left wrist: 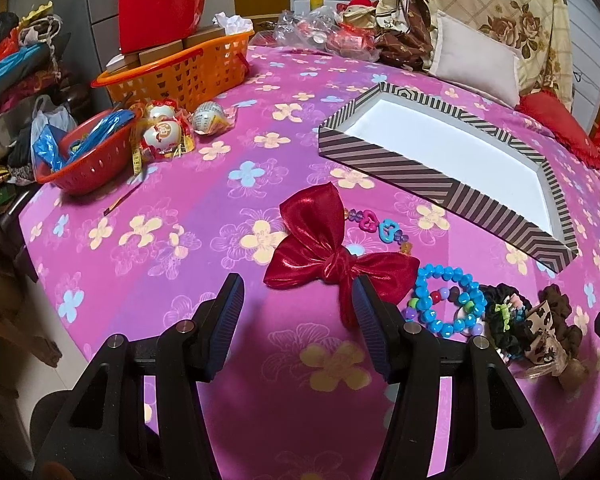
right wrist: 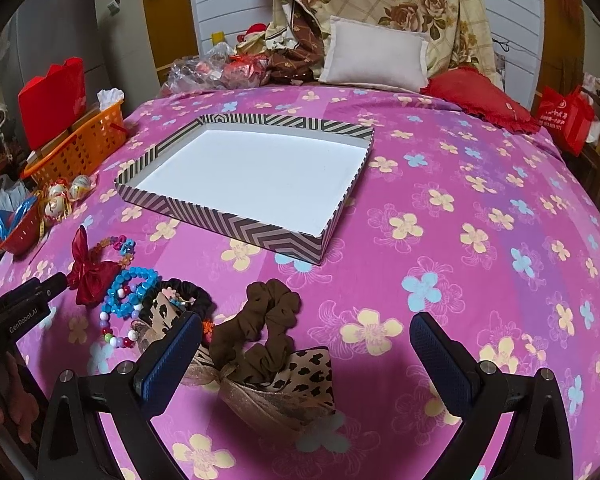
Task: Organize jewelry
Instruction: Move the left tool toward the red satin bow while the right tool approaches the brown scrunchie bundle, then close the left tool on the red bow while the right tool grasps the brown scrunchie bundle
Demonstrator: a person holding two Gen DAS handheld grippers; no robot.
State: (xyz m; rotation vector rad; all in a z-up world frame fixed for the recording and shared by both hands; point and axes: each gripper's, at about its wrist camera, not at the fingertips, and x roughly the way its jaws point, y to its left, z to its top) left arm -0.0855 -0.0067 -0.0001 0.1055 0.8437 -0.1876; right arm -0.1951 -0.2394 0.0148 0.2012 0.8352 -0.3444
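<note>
The hair ties and bracelets lie in a row on the bed (right wrist: 460, 184), near the empty striped tray (right wrist: 180, 210); left tongs (left wrist: 298, 300) gape by the red bow (left wrist: 324, 252), right tongs (right wrist: 306, 338) gape over the brown scrunchie (right wrist: 272, 320); both tilt downward; an orange basket (left wrist: 196, 68) sits behind.

Left tool (left wrist: 298, 300) gapes — red bow (left wrist: 332, 248) just beyond.
</note>
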